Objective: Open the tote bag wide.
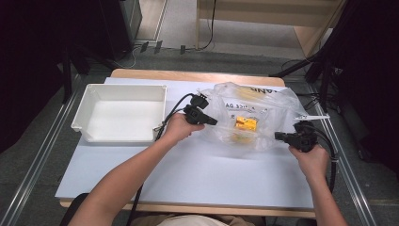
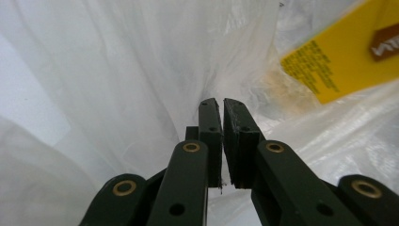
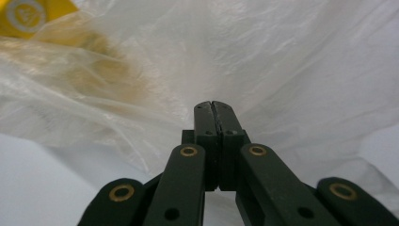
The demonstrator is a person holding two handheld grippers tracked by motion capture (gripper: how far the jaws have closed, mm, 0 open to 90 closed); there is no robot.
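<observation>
Both grippers pinch clear plastic bag (image 1: 256,120): left gripper (image 1: 210,121) left edge, right gripper (image 1: 278,136) right edge.

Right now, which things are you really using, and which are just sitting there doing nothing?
In use:
- clear plastic bag, pinched at both ends
- yellow packet inside the bag
- left gripper, shut on the bag's film
- right gripper, shut on the bag's film

Just sitting there:
- white bin, untouched, left of the bag
- table
</observation>
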